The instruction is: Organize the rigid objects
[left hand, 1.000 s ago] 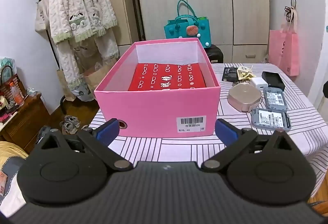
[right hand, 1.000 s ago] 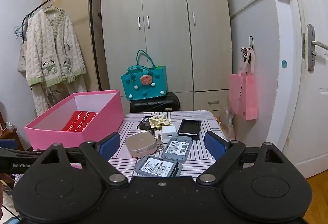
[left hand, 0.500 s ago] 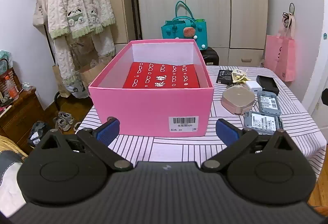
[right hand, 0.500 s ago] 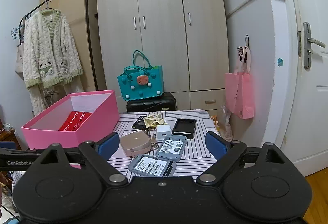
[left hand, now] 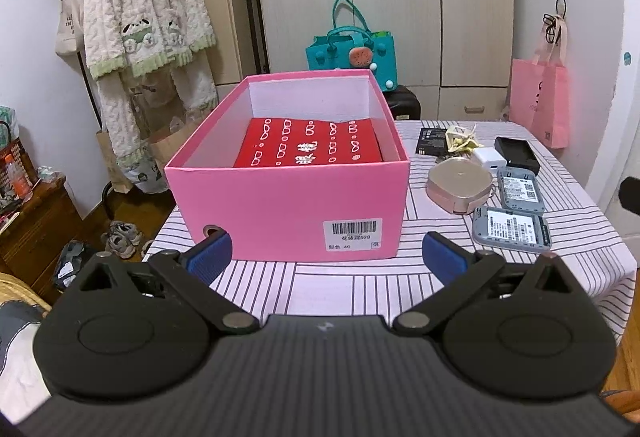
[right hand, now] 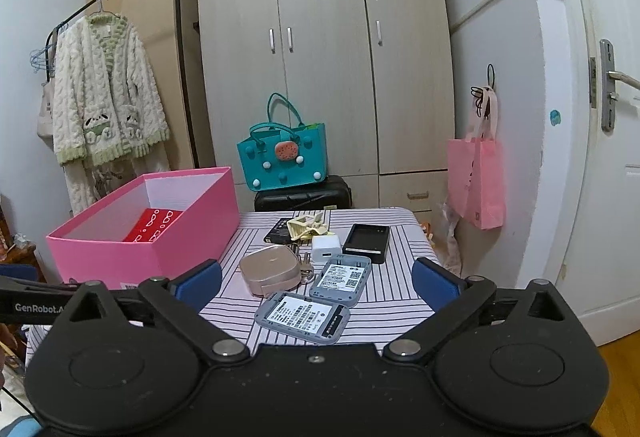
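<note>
Little of the sorting looks done. The pink box [left hand: 286,197] stands open on the striped table [left hand: 360,281] and holds only a red packet [left hand: 310,147] lying flat on its floor.

Everything else lies on the table right of the box: a round beige case [right hand: 270,271] nearest the box, keys [right hand: 306,269] touching that case, two grey devices [right hand: 340,279] face down with labels up, a white charger [right hand: 324,247], a black cradle [right hand: 368,241], a black battery [right hand: 278,231] and a yellow clip [right hand: 306,225] at the far end. None of these touches the box.

The left gripper [left hand: 326,251] hangs before the near wall of the box, its jaws spread wide with nothing between them. The right gripper [right hand: 316,279] faces the loose group beside the box; its jaws have just been opening and stand spread, empty, with the nearer grey device [right hand: 302,317] on the table below the gap.

Judging by this, the whole group right of the box is left to move in, likely starting with that nearer device.
</note>
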Available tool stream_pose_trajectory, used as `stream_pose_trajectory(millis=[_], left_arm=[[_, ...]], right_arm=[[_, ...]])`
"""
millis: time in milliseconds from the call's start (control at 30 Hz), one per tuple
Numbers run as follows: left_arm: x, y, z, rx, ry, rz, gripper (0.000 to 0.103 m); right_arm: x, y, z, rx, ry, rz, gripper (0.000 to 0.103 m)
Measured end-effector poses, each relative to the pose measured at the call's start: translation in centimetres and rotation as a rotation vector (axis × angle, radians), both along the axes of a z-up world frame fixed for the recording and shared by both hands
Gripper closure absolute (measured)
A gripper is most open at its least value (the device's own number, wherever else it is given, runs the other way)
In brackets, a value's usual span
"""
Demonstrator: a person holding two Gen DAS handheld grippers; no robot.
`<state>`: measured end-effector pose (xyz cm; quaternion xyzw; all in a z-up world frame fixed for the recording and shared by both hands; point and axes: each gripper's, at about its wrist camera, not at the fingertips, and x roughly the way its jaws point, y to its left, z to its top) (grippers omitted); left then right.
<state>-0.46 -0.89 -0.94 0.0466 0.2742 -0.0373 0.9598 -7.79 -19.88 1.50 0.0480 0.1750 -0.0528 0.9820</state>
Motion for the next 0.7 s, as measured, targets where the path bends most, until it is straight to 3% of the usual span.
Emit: stream_pose_trajectory(millis=[700], left_arm=[[1.2, 0.8, -0.8, -0.001, 0.034, 0.012, 0.000]], right_arm=[[1.1, 0.7, -0.4, -0.019, 0.003, 0.066, 0.000]])
